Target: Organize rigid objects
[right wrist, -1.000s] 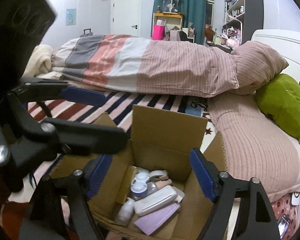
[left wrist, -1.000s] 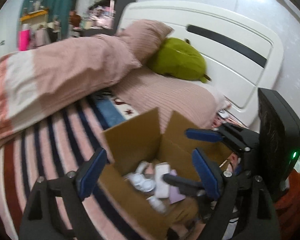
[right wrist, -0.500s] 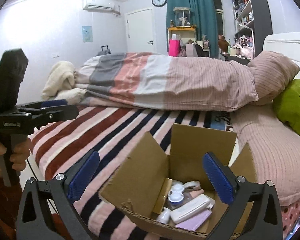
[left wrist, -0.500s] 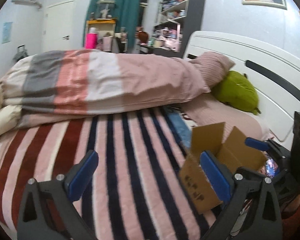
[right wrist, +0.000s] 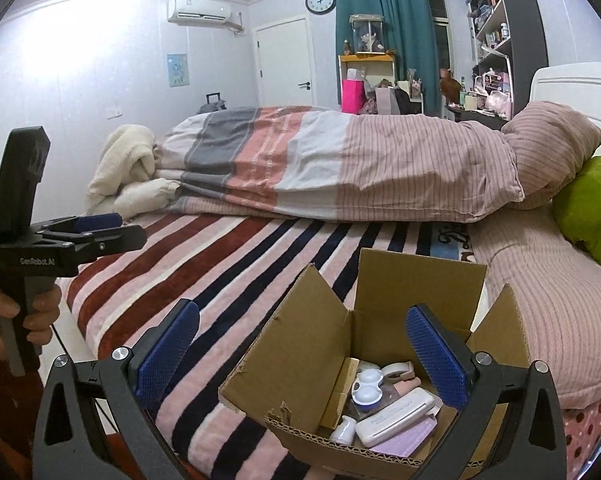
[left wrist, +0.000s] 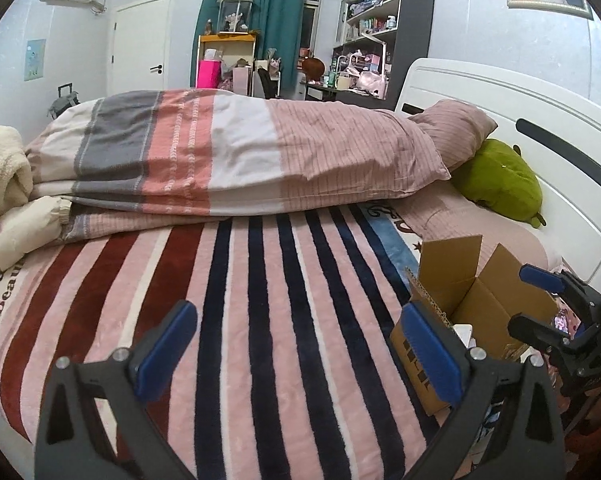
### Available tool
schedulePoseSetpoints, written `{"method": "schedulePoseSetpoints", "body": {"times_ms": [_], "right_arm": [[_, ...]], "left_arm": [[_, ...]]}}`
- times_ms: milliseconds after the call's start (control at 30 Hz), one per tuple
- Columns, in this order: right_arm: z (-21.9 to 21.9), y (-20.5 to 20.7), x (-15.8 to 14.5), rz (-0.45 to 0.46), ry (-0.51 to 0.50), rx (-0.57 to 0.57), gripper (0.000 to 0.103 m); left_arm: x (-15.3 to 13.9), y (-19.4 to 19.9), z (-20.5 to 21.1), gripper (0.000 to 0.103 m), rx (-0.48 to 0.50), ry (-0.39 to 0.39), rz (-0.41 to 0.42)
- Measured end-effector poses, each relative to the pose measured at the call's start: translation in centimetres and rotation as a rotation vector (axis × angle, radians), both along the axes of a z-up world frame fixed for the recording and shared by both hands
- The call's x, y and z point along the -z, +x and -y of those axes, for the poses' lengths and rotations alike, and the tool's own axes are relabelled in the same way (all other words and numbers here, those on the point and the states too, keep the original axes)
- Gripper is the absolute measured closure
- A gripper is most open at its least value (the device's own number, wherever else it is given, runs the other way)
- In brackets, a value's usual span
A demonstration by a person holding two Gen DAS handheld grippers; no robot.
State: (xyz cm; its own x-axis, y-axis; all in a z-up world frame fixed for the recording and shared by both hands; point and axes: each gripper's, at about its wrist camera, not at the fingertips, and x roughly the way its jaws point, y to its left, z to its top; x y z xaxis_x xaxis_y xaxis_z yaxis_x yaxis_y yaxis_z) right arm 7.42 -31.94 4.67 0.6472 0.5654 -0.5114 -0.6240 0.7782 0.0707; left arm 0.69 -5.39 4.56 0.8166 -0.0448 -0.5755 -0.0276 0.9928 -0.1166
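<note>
An open cardboard box stands on the striped bed near its front edge and holds several small items: a white case, a lilac flat pack, a small white bottle and a white lens case. My right gripper is open and empty, just in front of the box. The box also shows in the left wrist view at the right. My left gripper is open and empty over the striped blanket, left of the box. It also shows in the right wrist view.
A folded striped duvet lies across the far side of the bed. A pink pillow and a green plush lie by the white headboard. A cream blanket sits at the far left. Shelves and a door stand behind.
Both grippers have pulled back and up from the box. The left gripper has swung away to the left, over the striped blanket. The box and its items stay in place.
</note>
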Motion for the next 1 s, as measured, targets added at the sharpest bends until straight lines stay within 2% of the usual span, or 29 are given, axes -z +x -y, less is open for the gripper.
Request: {"method": "schedulePoseSetpoints", "body": {"times_ms": [1000], "right_arm": [[0.28, -0.04, -0.57, -0.006, 0.02, 0.033, 0.0]], "left_arm": [[0.18, 0.08, -0.43, 0.002, -0.026, 0.04, 0.0]]}}
